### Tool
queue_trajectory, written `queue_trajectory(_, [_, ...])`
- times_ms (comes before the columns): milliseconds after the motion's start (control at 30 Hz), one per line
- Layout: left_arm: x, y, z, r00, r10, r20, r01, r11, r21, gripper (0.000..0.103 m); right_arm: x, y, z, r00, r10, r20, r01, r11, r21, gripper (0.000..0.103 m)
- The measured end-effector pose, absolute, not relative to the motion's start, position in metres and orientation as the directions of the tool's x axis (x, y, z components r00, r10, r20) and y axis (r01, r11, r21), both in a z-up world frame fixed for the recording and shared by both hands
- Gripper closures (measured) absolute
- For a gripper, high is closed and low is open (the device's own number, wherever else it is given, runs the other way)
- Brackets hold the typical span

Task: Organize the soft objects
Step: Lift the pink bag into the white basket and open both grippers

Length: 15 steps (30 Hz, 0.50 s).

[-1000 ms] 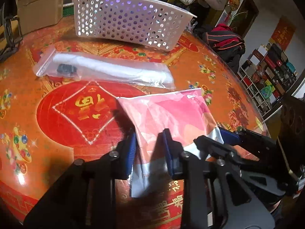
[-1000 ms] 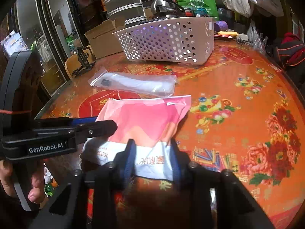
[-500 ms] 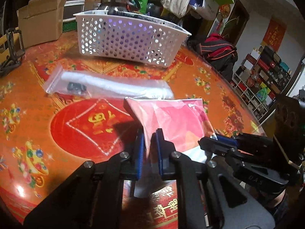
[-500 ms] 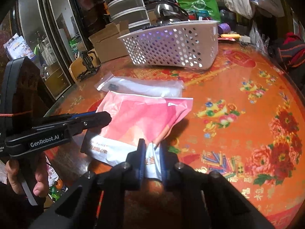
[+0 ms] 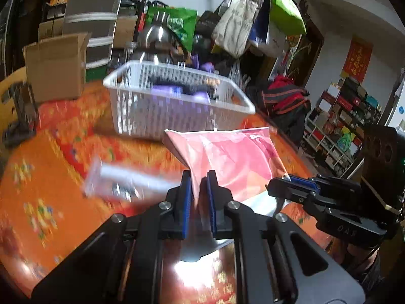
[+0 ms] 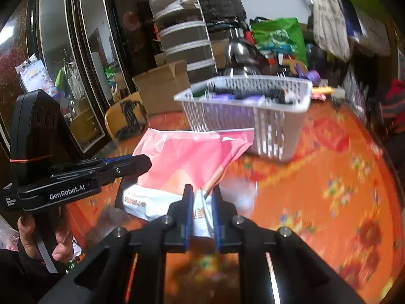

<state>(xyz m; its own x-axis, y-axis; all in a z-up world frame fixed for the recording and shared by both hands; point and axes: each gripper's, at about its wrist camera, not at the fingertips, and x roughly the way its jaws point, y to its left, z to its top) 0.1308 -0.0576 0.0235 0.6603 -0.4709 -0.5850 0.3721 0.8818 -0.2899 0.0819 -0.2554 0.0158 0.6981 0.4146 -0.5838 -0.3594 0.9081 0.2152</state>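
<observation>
A flat pink and white soft packet [image 5: 233, 157] [image 6: 187, 159] hangs in the air above the red table, held by its near edge at two places. My left gripper [image 5: 198, 177] is shut on its left part. My right gripper [image 6: 201, 192] is shut on its white lower corner. Each gripper shows in the other's view, the right one [image 5: 283, 190] at the packet's right and the left one [image 6: 141, 162] at its left. Behind the packet stands a white perforated basket [image 5: 141, 111] [image 6: 278, 126] with dark and purple things inside. A clear bag [image 5: 121, 179] with a white roll lies on the table.
The round table [image 5: 50, 177] [image 6: 316, 190] has a red and orange flowered cover. A cardboard box [image 5: 54, 68] [image 6: 162, 86] sits behind the basket at the left. A steel kettle [image 5: 157, 38], bags and drawers crowd the back. A hand [image 6: 27, 230] grips the left tool.
Both grippers closed on the packet's near edge and then rose with it. The packet has left the table and now hangs in front of the basket.
</observation>
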Motion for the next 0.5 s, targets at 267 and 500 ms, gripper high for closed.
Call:
queue_trajectory(267, [0.197, -0.055, 0.085, 0.686, -0.48, -0.546, 0.383, 0.877, -0.29, 0.092, 0.139, -0.252, 0.072, 0.741, 0.405, -0.535, -0.36, 0.913, 0.193, 0.091])
queue_trajectory(500, [0.262, -0.067, 0.117, 0.699, -0.469, -0.54, 0.378, 0.883, -0.278, 0.092, 0.196, -0.263, 0.089, 0.752, 0.384, -0.536, -0.314, 0.923, 0.221, 0.092])
